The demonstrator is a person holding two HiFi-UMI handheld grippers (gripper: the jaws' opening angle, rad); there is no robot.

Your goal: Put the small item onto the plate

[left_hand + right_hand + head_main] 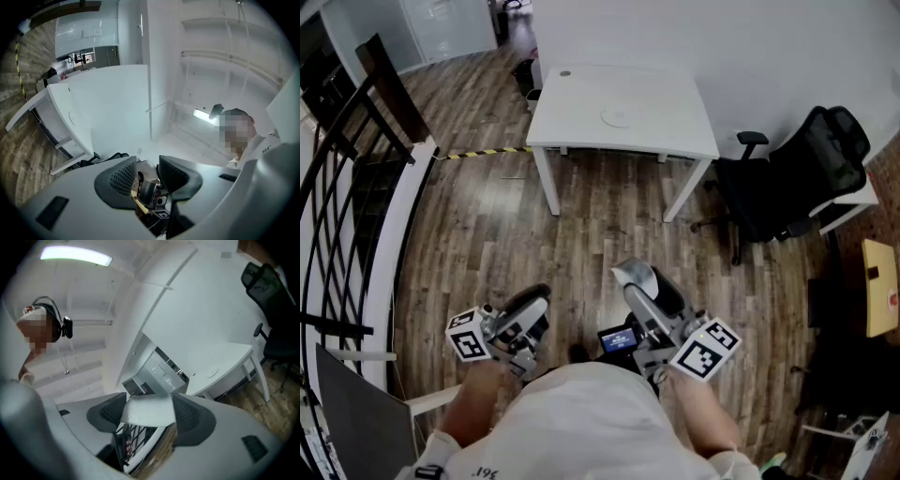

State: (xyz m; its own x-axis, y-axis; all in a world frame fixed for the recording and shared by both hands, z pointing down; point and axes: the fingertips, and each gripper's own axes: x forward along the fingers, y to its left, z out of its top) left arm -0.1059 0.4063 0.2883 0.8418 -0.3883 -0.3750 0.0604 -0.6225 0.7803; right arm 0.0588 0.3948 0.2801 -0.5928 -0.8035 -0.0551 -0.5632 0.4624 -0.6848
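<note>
Main risk: the plate (pixel 617 117) is a faint white disc on the white tabletop (pixel 675 122), well apart from the person, who stands back on the wood floor (pixel 581 234). The white block (pixel 147 409) has to be carried the whole way over. It looks light and only pinched at its edges, so a jolt or slack grip could drop it on the floor. With the low contrast it could also be set down beside the plate. The right gripper (pixel 633 279) has its fingers (pixel 190 416) spread wide, and the block spans from pad to pad and seems clamped, up in the air near the person's body. The left gripper (pixel 536 300) has its fingers (pixel 123 178) a narrow gap apart, with nothing between them and touching nothing.
</note>
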